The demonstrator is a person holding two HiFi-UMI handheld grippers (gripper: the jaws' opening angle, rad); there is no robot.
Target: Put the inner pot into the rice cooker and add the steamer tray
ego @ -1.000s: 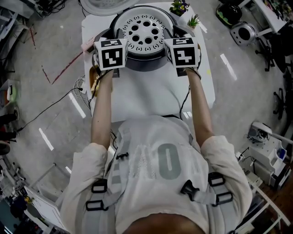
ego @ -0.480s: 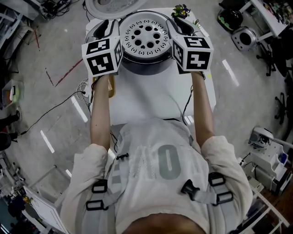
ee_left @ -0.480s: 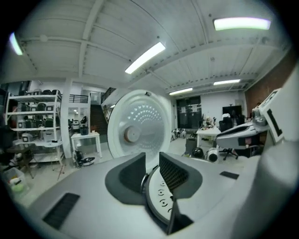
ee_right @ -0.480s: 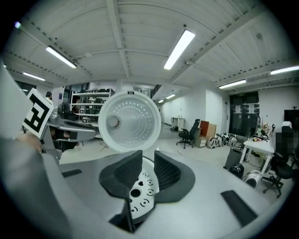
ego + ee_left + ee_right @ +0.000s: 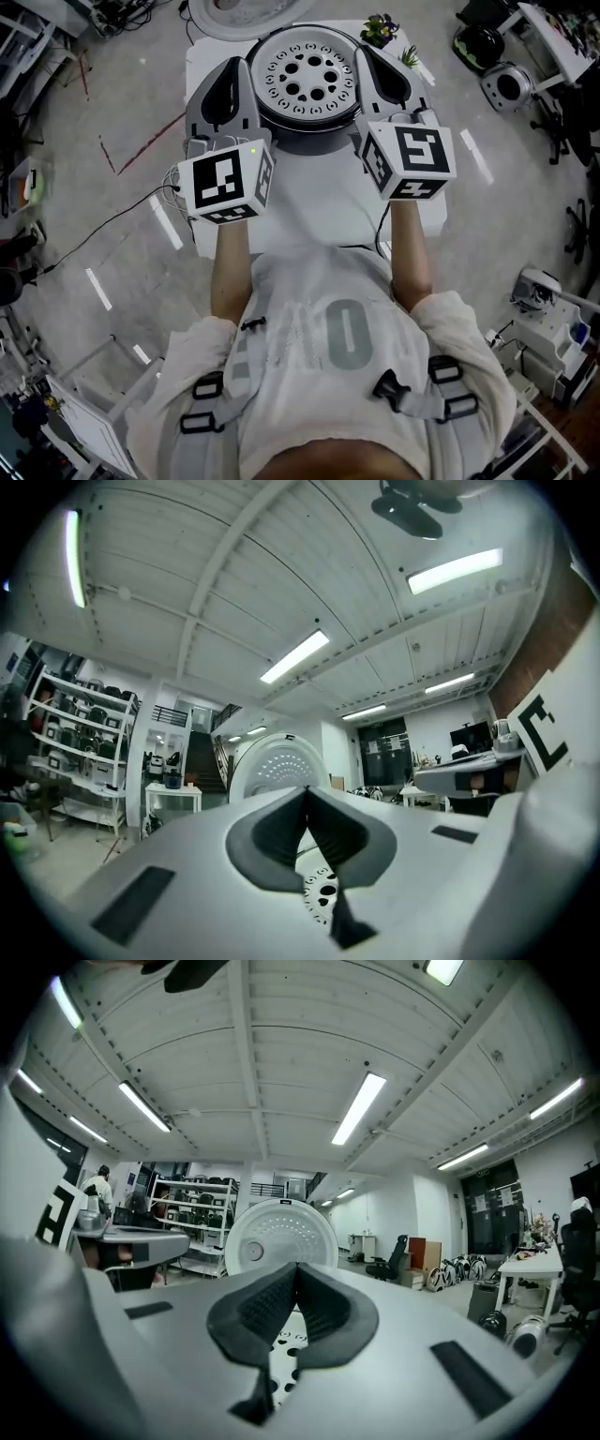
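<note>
The white perforated steamer tray [image 5: 307,77] lies in the top of the dark-rimmed rice cooker [image 5: 309,133] at the far end of the white table. The cooker's round lid [image 5: 234,11] stands open behind it. My left gripper [image 5: 236,66] hangs beside the tray's left edge and my right gripper [image 5: 366,54] beside its right edge, both raised and apart from it. Both are shut with nothing between the pads. In the left gripper view the shut left gripper [image 5: 307,794] shows the tray [image 5: 319,897] below and the lid [image 5: 277,766] beyond. The right gripper view has the shut right gripper [image 5: 297,1269], tray [image 5: 281,1354] and lid [image 5: 281,1232].
The table [image 5: 309,211] stretches between the cooker and the person. Two small potted plants [image 5: 382,28] stand at its far right corner. Cables [image 5: 172,178] hang off its left side. Another cooker [image 5: 506,86] and office chairs sit on the floor to the right.
Both grippers have risen from the tray's sides and drawn back toward the person. Their jaws have shut. The tray stays in the cooker.
</note>
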